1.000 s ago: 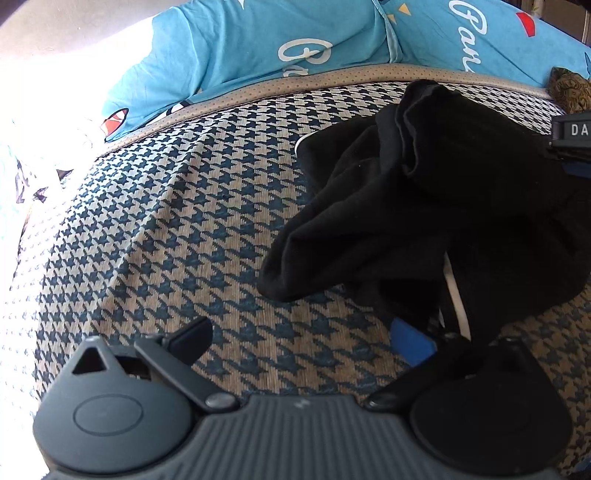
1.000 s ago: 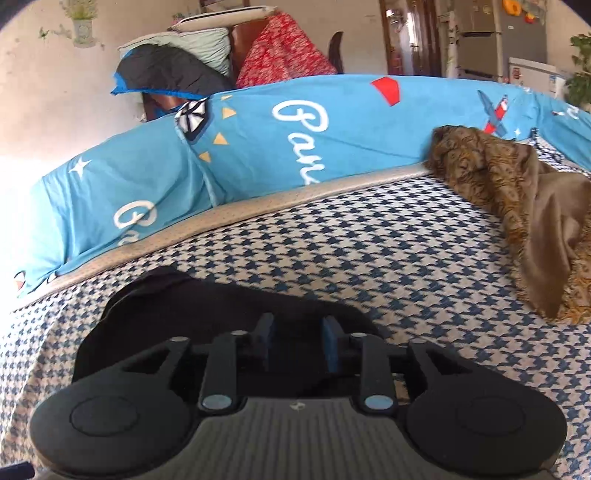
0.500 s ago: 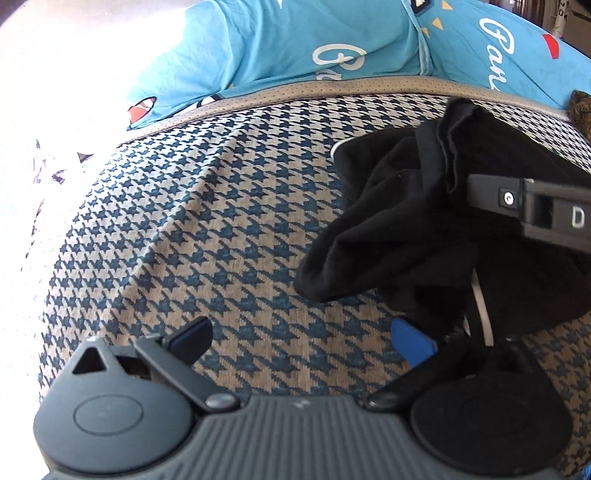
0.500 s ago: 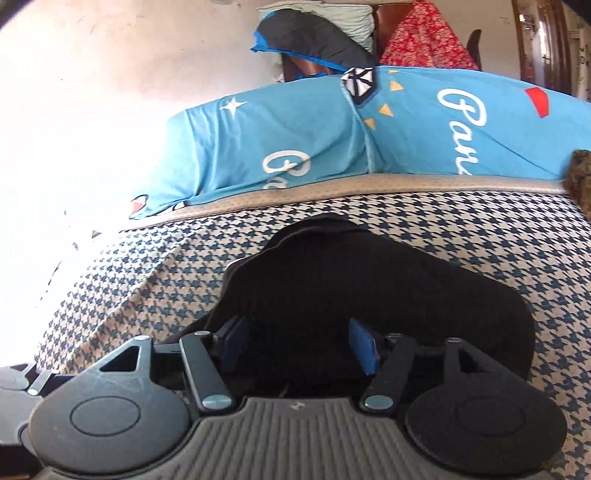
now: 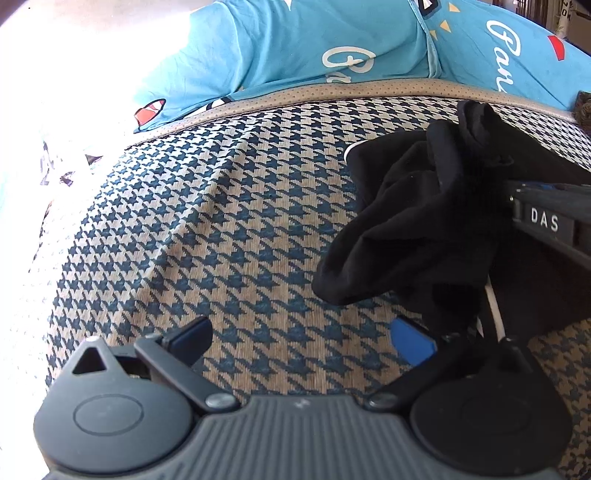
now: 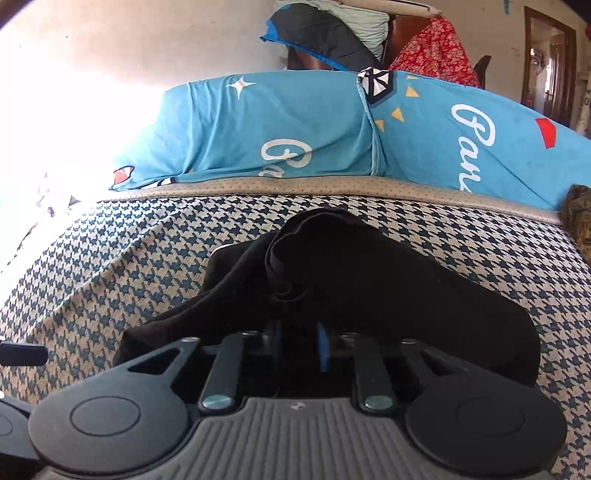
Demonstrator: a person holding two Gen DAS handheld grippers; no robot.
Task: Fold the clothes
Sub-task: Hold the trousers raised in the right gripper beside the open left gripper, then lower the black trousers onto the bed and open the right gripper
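Observation:
A black garment [image 5: 424,221] lies crumpled on the houndstooth bed cover [image 5: 221,221], at the right of the left wrist view. My left gripper [image 5: 301,338] stands open over bare cover; its right fingertip [image 5: 410,345] sits at the garment's near edge, and cloth drapes over that finger's linkage. In the right wrist view the garment [image 6: 369,280] fills the middle. My right gripper [image 6: 297,341] has its jaws closing, nearly together, with a bunched fold of the black cloth between them. Its labelled housing [image 5: 543,223] pokes into the cloth from the right.
Blue printed pillows [image 6: 314,129] line the far edge of the bed. A brown patterned cloth [image 6: 581,218] lies at the far right. Behind the pillows hang a dark jacket [image 6: 317,33] and a red floral fabric [image 6: 436,51]. Bright glare washes out the left side.
The right gripper swung left over the black garment, spread its jaws wide, then drew them in on a fold. The cloth is more bunched. The left gripper stayed open and hardly moved.

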